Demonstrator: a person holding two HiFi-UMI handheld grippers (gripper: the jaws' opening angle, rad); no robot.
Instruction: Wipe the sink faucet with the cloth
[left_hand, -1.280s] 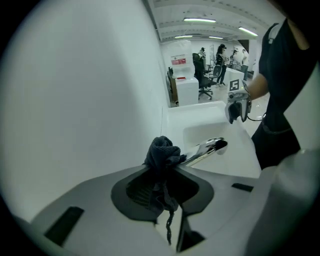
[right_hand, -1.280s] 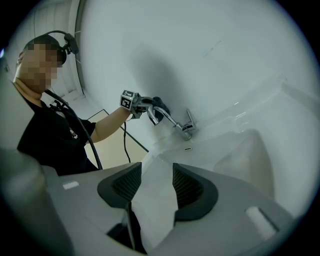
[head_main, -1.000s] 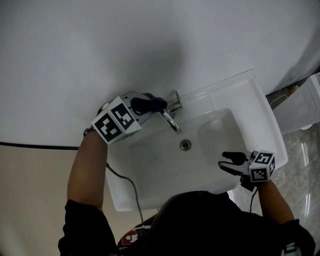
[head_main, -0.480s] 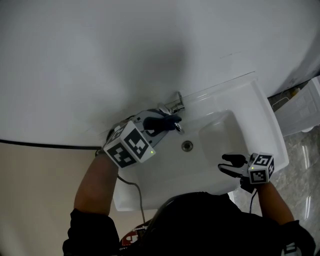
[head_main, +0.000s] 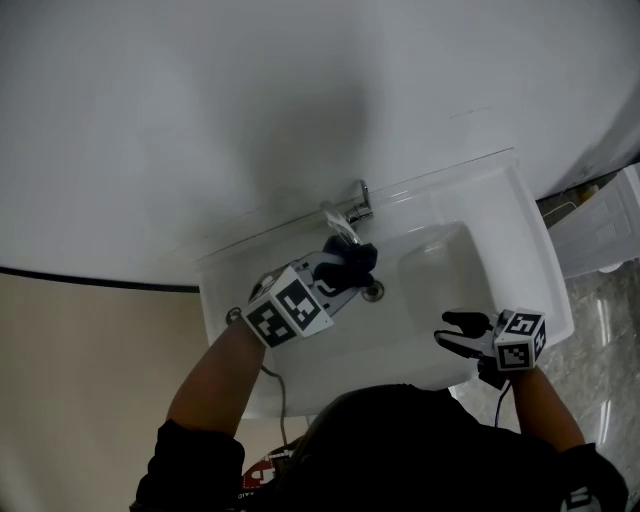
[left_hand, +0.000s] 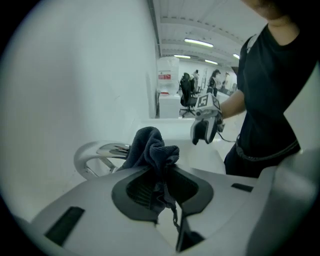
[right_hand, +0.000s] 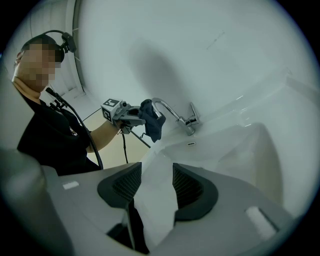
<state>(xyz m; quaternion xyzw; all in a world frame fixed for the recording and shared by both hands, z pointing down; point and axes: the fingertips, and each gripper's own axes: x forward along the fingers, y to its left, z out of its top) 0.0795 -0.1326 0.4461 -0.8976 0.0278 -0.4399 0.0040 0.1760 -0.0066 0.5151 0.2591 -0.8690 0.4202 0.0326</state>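
Observation:
A chrome faucet (head_main: 348, 214) stands at the back rim of the white sink (head_main: 530, 230). My left gripper (head_main: 343, 270) is shut on a dark blue cloth (head_main: 355, 258), bunched just in front of the spout's tip, over the basin. In the left gripper view the cloth (left_hand: 152, 147) sticks up between the jaws, beside the curved spout (left_hand: 107, 148). My right gripper (head_main: 458, 332) hovers at the sink's front right rim, open, with nothing between its fingers. In the right gripper view the cloth (right_hand: 152, 122) hangs against the spout (right_hand: 175, 114).
A plain white wall (head_main: 250, 110) rises right behind the sink. The drain (head_main: 373, 291) lies just right of the left gripper. A cable (head_main: 272, 385) trails from the left gripper. A pale cabinet (head_main: 600, 215) stands to the sink's right.
My left gripper has carried the cloth from the faucet's base, forward along the spout and down over the basin. The right gripper has stayed put.

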